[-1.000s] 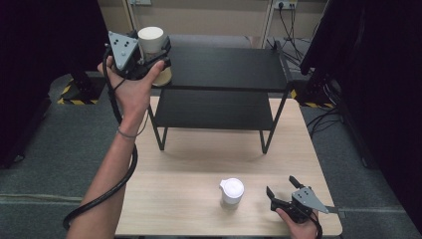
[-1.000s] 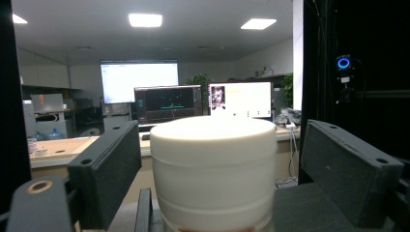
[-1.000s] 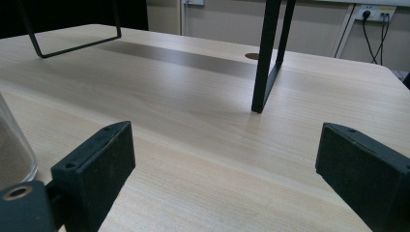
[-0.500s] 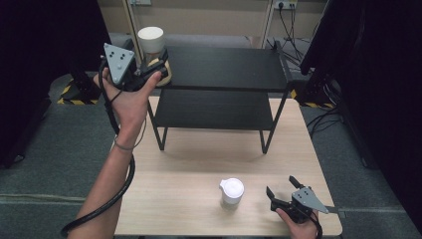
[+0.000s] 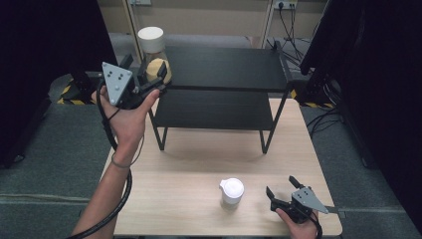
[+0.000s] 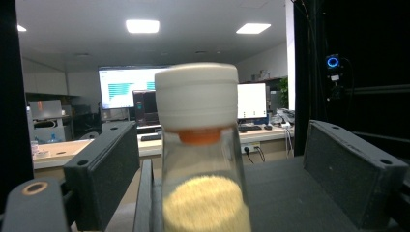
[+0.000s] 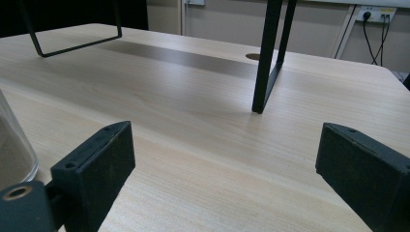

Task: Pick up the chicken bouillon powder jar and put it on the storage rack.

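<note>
White-capped glass jar of yellow grains (image 6: 200,159) sits between the left gripper's (image 5: 147,79) parted jaws, upper left; right gripper (image 5: 282,194) gapes too.

We see a light wooden counter (image 5: 189,164) with a black two-tier metal shelf (image 5: 224,69) standing on its far half, the thin legs planted on the wood. Near the front edge a small clear jar with a white lid (image 5: 232,191) stands directly on the counter. At the top tier's left end a white-capped bottle (image 5: 152,47) holding yellowish grains seems to rest on the shelf, though its base is hidden.
</note>
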